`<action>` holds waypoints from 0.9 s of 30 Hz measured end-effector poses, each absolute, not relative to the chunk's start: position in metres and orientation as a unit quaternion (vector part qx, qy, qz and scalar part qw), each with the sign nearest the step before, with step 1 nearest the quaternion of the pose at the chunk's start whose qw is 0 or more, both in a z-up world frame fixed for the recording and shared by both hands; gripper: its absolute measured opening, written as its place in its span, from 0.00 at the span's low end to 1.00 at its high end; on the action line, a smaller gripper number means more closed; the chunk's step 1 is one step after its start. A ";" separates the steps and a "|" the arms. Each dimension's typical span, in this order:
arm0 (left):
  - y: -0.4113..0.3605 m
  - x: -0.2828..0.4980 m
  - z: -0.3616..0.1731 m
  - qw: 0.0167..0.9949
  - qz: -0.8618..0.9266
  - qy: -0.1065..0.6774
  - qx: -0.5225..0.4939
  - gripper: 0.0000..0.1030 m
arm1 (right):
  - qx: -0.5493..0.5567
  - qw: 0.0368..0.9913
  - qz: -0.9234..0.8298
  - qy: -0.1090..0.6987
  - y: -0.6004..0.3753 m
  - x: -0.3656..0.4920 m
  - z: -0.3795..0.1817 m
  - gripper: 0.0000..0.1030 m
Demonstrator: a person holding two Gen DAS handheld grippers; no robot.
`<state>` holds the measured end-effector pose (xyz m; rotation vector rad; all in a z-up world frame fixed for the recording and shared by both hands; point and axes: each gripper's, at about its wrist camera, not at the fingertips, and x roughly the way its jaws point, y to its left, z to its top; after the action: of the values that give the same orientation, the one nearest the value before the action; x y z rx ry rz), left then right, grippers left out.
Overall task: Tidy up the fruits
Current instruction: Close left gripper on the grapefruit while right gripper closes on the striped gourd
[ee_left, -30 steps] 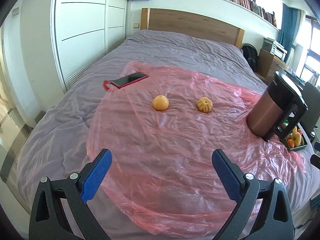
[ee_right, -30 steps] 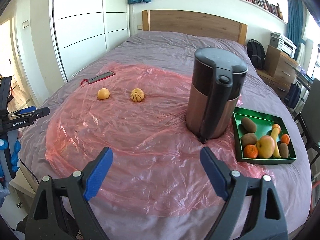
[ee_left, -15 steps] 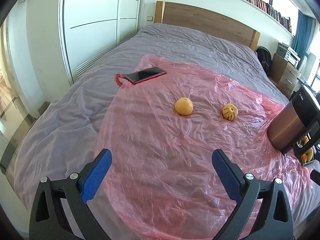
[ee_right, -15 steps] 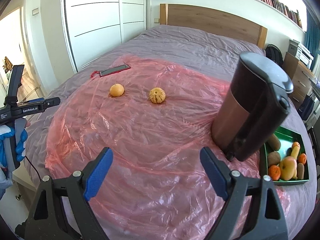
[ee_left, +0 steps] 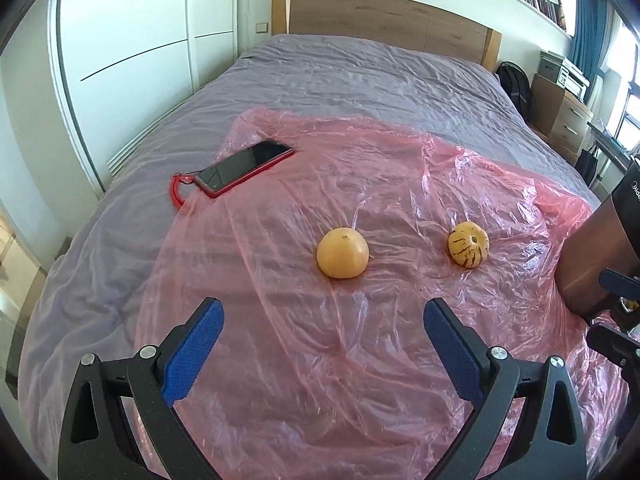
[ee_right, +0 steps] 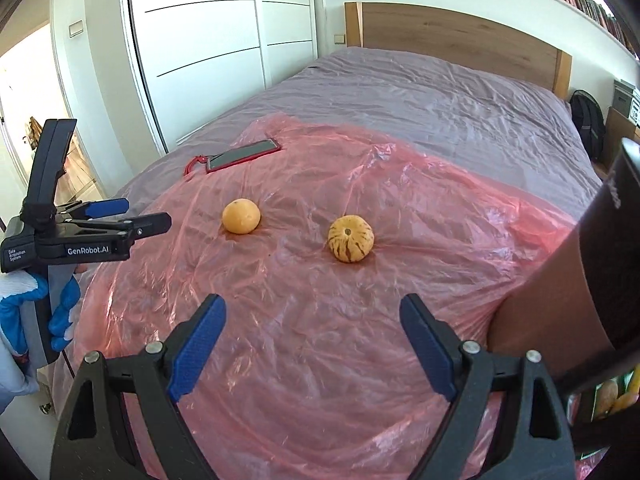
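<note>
Two fruits lie on a pink plastic sheet (ee_left: 360,360) spread over the bed. A plain orange fruit (ee_left: 342,253) (ee_right: 241,216) sits left of a yellow fruit with dark stripes (ee_left: 468,245) (ee_right: 351,239). My left gripper (ee_left: 322,318) is open, just short of the orange fruit and a little above the sheet. My right gripper (ee_right: 312,316) is open too, hovering short of the striped fruit. The left gripper (ee_right: 128,220) also shows from the side in the right wrist view, held by a gloved hand (ee_right: 24,320). A corner of the green fruit tray (ee_right: 612,394) peeks out at the lower right.
A tall copper-and-black kettle (ee_left: 600,248) (ee_right: 576,300) stands at the right, close to my right gripper and hiding most of the tray. A red-cased phone (ee_left: 244,167) (ee_right: 244,154) with a red cord lies at the sheet's far left edge. White wardrobe doors (ee_left: 132,60) line the left wall.
Both grippers have moved forward and leftward toward the two fruits, which now look larger. The kettle has slid to the right edge of both views and the tray is nearly hidden.
</note>
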<state>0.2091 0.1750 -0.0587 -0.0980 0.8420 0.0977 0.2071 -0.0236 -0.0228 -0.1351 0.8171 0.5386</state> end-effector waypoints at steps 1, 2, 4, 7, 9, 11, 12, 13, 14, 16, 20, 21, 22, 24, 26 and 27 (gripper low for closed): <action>0.173 0.218 -0.062 0.910 0.045 0.410 -0.046 0.95 | -0.064 0.881 0.258 0.392 -0.021 0.216 -0.026 1.00; 0.172 0.224 -0.066 0.909 0.043 0.411 -0.043 0.95 | -0.062 0.881 0.257 0.392 -0.020 0.226 -0.029 1.00; 0.169 0.239 -0.073 0.908 0.040 0.415 -0.039 0.95 | -0.062 0.882 0.255 0.392 -0.015 0.243 -0.036 1.00; 0.168 0.260 -0.086 0.904 0.036 0.424 -0.035 0.92 | -0.062 0.880 0.252 0.398 -0.007 0.270 -0.052 1.00; 0.170 0.272 -0.096 0.900 0.039 0.433 -0.037 0.90 | -0.065 0.879 0.250 0.400 -0.002 0.284 -0.063 1.00; 0.172 0.281 -0.106 0.896 0.040 0.441 -0.037 0.86 | -0.063 0.878 0.250 0.404 0.004 0.298 -0.074 1.00; 0.173 0.285 -0.111 0.894 0.041 0.444 -0.036 0.86 | -0.062 0.877 0.250 0.406 0.007 0.304 -0.078 1.00; 0.174 0.288 -0.116 0.893 0.040 0.448 -0.034 0.85 | -0.063 0.876 0.250 0.408 0.009 0.309 -0.083 1.00; 0.174 0.291 -0.120 0.891 0.040 0.450 -0.032 0.84 | -0.065 0.875 0.249 0.410 0.012 0.314 -0.088 1.00; 0.174 0.298 -0.128 0.890 0.041 0.454 -0.026 0.82 | -0.067 0.874 0.247 0.413 0.016 0.321 -0.096 1.00; 0.175 0.307 -0.136 0.888 0.043 0.457 -0.026 0.76 | -0.066 0.873 0.242 0.418 0.019 0.331 -0.108 1.00; 0.175 0.310 -0.138 0.888 0.042 0.458 -0.025 0.75 | -0.068 0.873 0.242 0.419 0.020 0.334 -0.110 1.00; 0.175 0.312 -0.139 0.887 0.041 0.459 -0.024 0.73 | -0.070 0.872 0.241 0.419 0.021 0.336 -0.112 1.00; 0.175 0.314 -0.143 0.886 0.040 0.461 -0.023 0.70 | -0.067 0.871 0.240 0.424 0.021 0.340 -0.118 0.92; 0.175 0.315 -0.146 0.886 0.040 0.462 -0.023 0.69 | -0.065 0.869 0.238 0.429 0.021 0.344 -0.124 0.88; 0.175 0.315 -0.148 0.885 0.040 0.463 -0.022 0.69 | -0.065 0.869 0.237 0.430 0.021 0.345 -0.126 0.87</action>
<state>0.3148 0.1745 -0.1479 -0.0448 0.9628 0.0827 0.3454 0.0209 -0.1261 -0.1362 0.9005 0.4956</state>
